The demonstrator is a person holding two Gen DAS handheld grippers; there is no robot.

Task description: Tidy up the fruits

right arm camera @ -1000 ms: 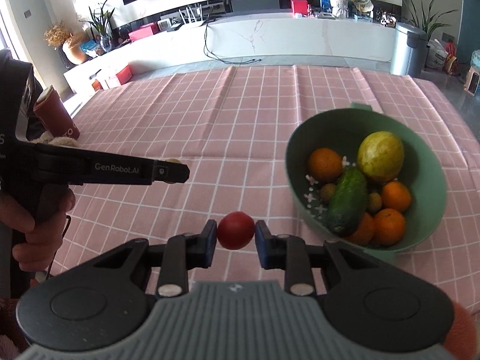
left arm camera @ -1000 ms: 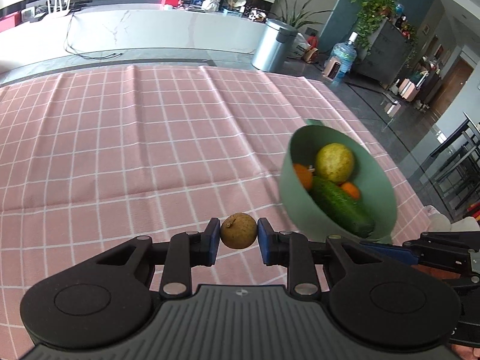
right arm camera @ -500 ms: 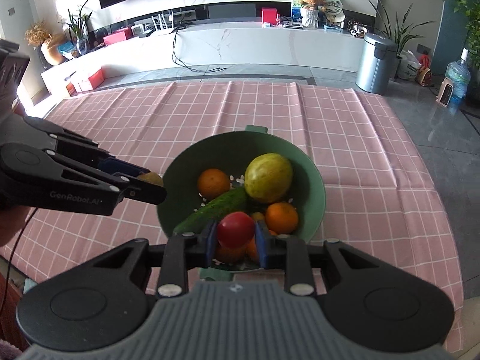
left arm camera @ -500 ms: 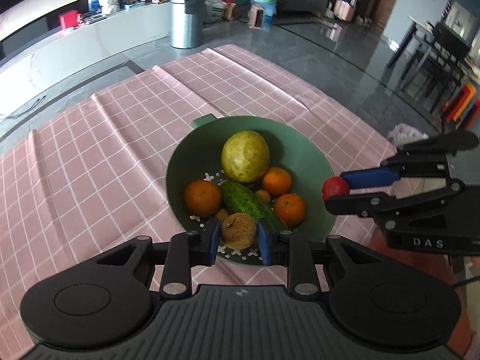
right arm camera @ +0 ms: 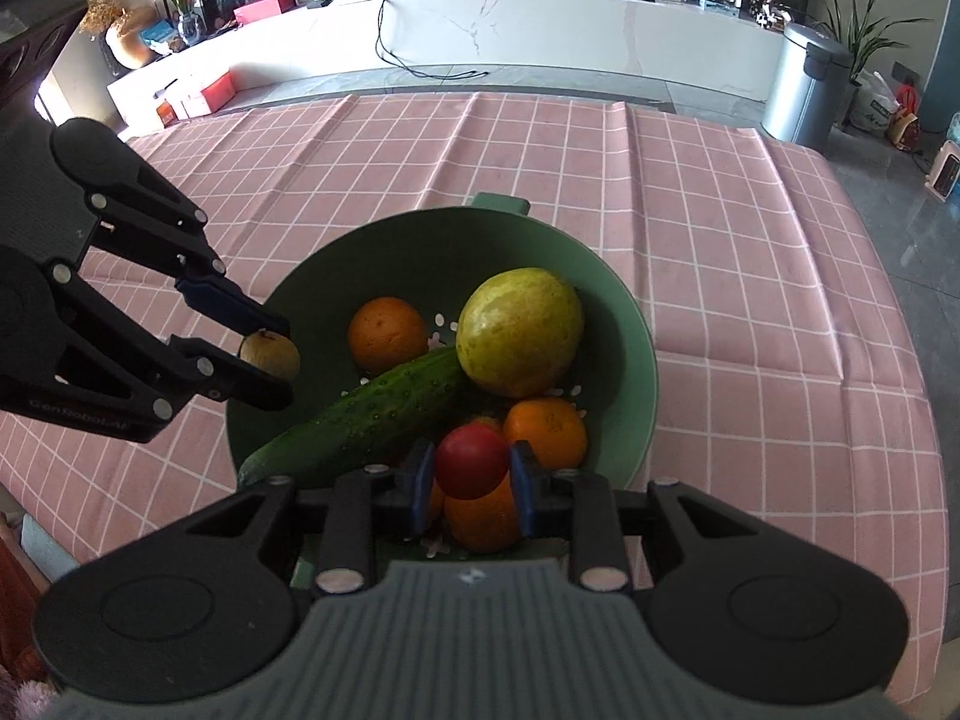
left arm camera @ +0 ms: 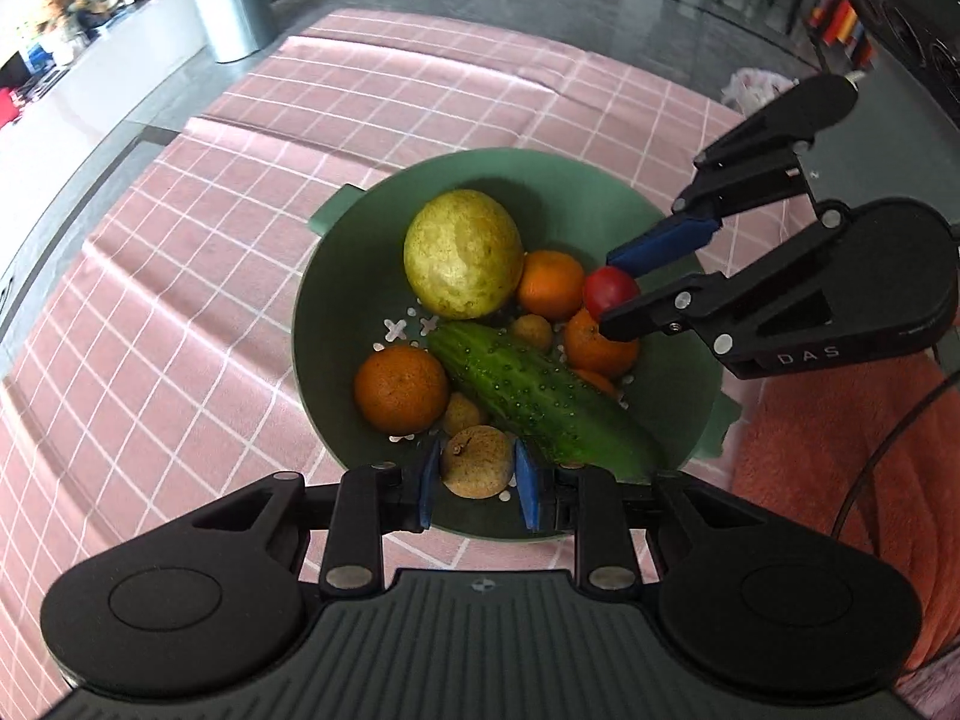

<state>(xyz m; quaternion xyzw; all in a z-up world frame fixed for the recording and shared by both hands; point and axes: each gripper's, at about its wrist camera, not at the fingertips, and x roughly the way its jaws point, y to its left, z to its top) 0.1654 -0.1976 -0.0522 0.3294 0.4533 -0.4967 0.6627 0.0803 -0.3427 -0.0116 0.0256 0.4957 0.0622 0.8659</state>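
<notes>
A green bowl (left arm camera: 540,171) (right arm camera: 624,324) stands on the pink checked cloth and holds a large yellow-green fruit (left arm camera: 462,253) (right arm camera: 519,331), several oranges (left arm camera: 401,389), a cucumber (left arm camera: 540,393) (right arm camera: 366,417) and small brown fruits. My left gripper (left arm camera: 474,471) (right arm camera: 273,354) is shut on a small brown fruit (left arm camera: 477,461) (right arm camera: 271,354) over the bowl's near rim. My right gripper (right arm camera: 470,471) (left arm camera: 612,291) is shut on a small red tomato (right arm camera: 471,461) (left arm camera: 609,291), hanging above the oranges at the bowl's other side.
The pink checked cloth (right arm camera: 750,276) covers the table around the bowl. A steel bin (right arm camera: 804,90) (left arm camera: 231,6) stands on the floor beyond the table. An orange towel-like cloth (left arm camera: 810,438) lies beside the bowl in the left wrist view.
Both grippers have travelled from over the bare cloth to above the bowl, each still holding its fruit. The left wrist view has rolled round, so the bowl now sits centred.
</notes>
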